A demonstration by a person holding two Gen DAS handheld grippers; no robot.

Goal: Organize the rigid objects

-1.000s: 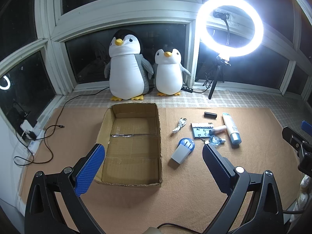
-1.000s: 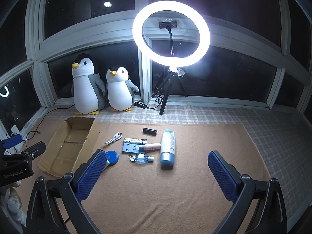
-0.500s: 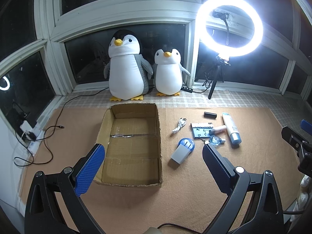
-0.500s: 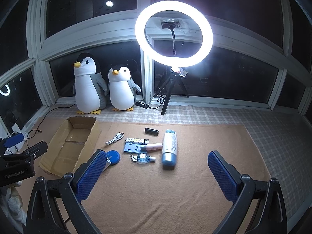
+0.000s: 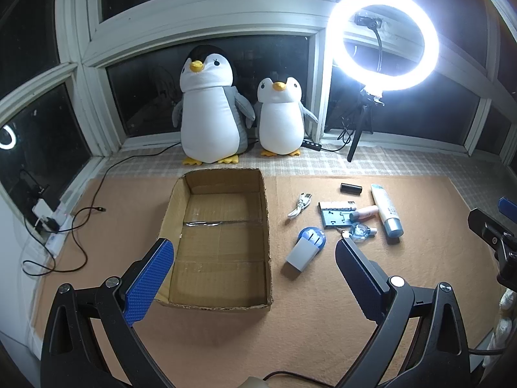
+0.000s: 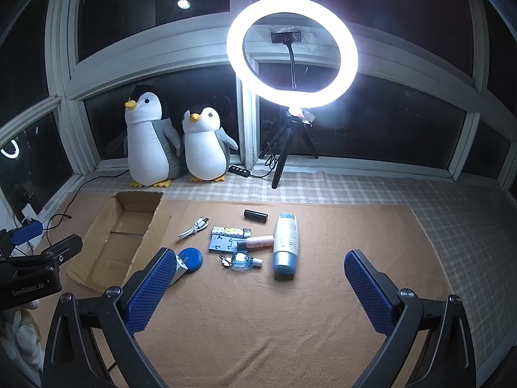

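Observation:
An open, empty cardboard box (image 5: 223,242) (image 6: 119,236) lies on the tan mat. To its right lie a white cable (image 5: 299,207), a black tube (image 5: 350,188), a white-and-blue bottle (image 5: 386,208) (image 6: 285,242), a pink tube (image 5: 363,212), a blue flat plate (image 5: 334,218), a small glass bottle (image 5: 360,231) and a blue disc with a white block (image 5: 307,245). My left gripper (image 5: 255,268) is open and empty, above the box's near right corner. My right gripper (image 6: 258,278) is open and empty, short of the items.
Two plush penguins (image 5: 210,110) (image 5: 281,116) and a lit ring light on a tripod (image 5: 381,38) stand on the sill behind the mat. Cables and a power strip (image 5: 55,226) lie at the left edge. Windows close off the back.
The right wrist view has shifted slightly; the scene sits a little more to the right in it. The left gripper and all objects are unchanged.

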